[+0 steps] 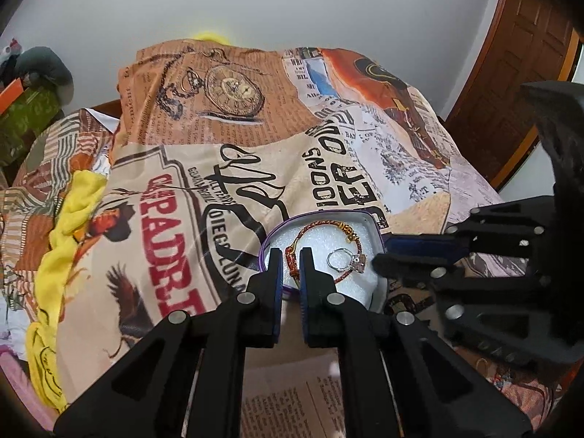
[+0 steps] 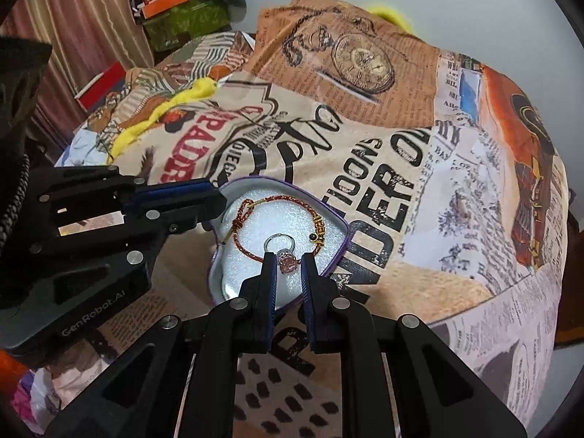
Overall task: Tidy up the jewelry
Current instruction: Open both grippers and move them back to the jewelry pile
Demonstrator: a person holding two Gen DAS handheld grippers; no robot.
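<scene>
Basically mid-placement; ring [image 2: 279, 246] and red cord bracelet [image 2: 281, 219] lay on foam in the heart-shaped tin [image 2: 341, 235]; right gripper [image 2: 288, 259] hung over the ring's stone, left gripper [image 1: 292, 255] over the tin's edge, both nearly closed, empty; next probably fitting a lid.

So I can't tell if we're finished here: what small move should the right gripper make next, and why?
Probably lift the right gripper straight up and clear. The silver ring with a pink stone and the red braided bracelet already lie on the white foam in the purple-rimmed tin, and the jaws look nearly closed around nothing.
</scene>
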